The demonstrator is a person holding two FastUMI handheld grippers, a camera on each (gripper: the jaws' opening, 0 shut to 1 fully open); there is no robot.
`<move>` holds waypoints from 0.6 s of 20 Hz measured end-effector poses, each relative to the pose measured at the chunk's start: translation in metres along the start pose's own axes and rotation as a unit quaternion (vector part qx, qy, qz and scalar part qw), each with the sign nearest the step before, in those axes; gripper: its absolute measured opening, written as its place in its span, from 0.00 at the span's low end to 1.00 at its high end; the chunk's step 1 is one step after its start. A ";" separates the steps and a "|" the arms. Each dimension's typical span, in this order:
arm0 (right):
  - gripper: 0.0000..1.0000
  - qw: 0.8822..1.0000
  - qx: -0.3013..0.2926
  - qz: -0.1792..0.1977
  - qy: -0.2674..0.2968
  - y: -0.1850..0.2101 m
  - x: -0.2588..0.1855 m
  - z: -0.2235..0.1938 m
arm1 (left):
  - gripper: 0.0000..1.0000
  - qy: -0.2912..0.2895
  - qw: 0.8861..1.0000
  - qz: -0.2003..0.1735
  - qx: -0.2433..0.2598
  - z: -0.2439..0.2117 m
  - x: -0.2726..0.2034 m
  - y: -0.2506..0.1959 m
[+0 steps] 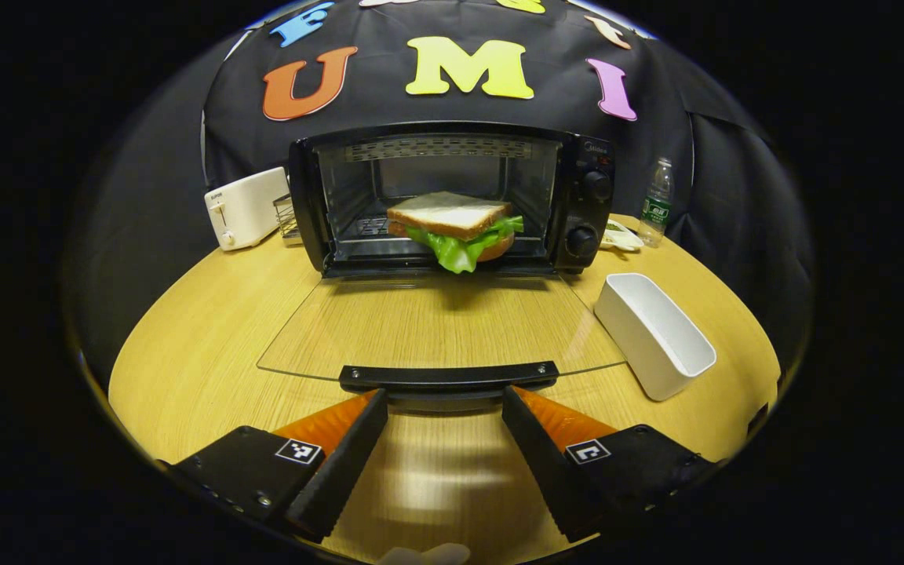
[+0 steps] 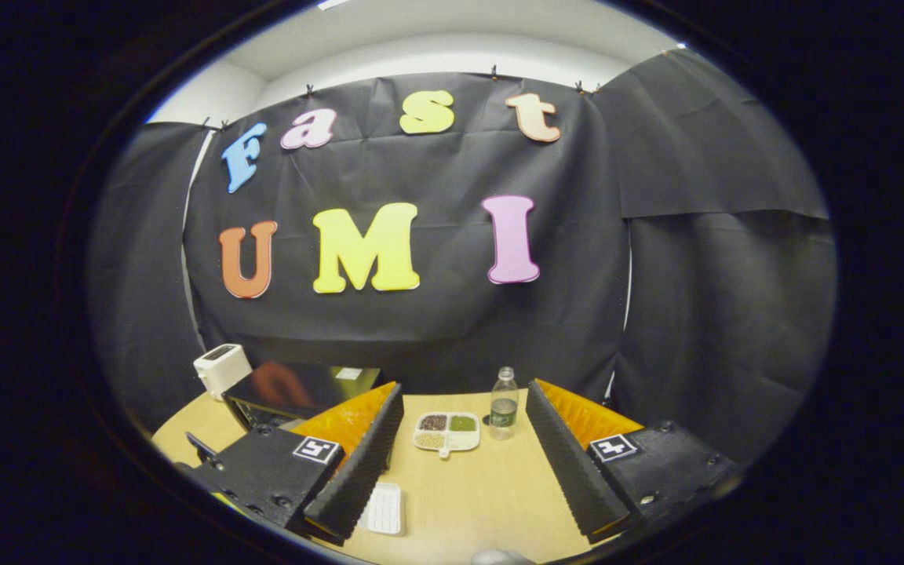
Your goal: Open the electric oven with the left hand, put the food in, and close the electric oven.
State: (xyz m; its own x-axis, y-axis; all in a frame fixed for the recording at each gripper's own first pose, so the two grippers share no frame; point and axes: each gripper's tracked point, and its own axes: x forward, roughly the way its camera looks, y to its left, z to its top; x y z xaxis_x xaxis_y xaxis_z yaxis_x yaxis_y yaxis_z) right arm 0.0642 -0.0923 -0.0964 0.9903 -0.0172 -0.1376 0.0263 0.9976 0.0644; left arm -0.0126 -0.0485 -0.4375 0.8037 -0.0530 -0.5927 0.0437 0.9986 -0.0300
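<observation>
A round, light wooden table (image 1: 209,345) stands in front of a wall of black cloth (image 1: 169,204). At the back of the table sits a black electric oven (image 1: 452,196) with its glass door (image 1: 436,326) folded all the way down, lying flat just above the tabletop. Inside the oven cavity, on the wire rack, rests a sandwich of white bread with green lettuce (image 1: 456,227); the lettuce hangs over the front edge of the rack towards the door hinge.

In the left gripper view, the left gripper (image 1: 444,396) is spread wide, its fingers on either side of the black bar handle (image 1: 448,377) at the near edge of the door. The fingertips sit right at the handle's ends, but whether they touch it cannot be told; they do not press on it.

To the left of the oven stands a white toaster (image 1: 244,208). To the right lie a white oblong tub (image 1: 652,333), a small white compartment plate (image 1: 621,235) and a clear plastic bottle with a green label (image 1: 657,200).

In the right gripper view, the right gripper (image 2: 464,416) is held high and apart from the oven, its fingers spread wide with nothing between them. Beyond them lie the compartment plate (image 2: 446,431) and the bottle (image 2: 504,402), with the oven's dark top (image 2: 287,388) and the toaster (image 2: 221,367) off to the left.
</observation>
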 end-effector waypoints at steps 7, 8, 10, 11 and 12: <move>0.90 1.000 -0.006 -0.001 0.010 0.002 0.006 -0.004 | 0.96 -0.001 1.000 -0.002 0.003 0.005 0.000 -0.001; 0.90 1.000 -0.007 0.001 0.010 0.003 0.006 -0.004 | 0.96 -0.001 1.000 -0.003 0.003 0.006 -0.001 -0.001; 0.90 1.000 -0.009 0.007 0.007 0.008 0.007 -0.001 | 0.96 -0.003 1.000 -0.003 0.005 0.011 -0.002 -0.001; 0.90 1.000 -0.011 0.008 0.008 0.009 0.008 -0.001 | 0.96 -0.002 1.000 -0.003 0.003 0.014 -0.005 -0.001; 0.90 1.000 -0.012 0.008 0.005 0.009 0.009 0.001 | 0.96 -0.006 1.000 -0.003 0.001 0.018 -0.007 -0.001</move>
State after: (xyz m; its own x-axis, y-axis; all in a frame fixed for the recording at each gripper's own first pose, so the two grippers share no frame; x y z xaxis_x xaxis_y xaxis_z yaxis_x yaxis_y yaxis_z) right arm 0.0737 -0.0835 -0.0963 0.9892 -0.0002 -0.1467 0.0065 0.9991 0.0421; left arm -0.0072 -0.0489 -0.4188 0.8104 -0.0588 -0.5829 0.0501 0.9983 -0.0310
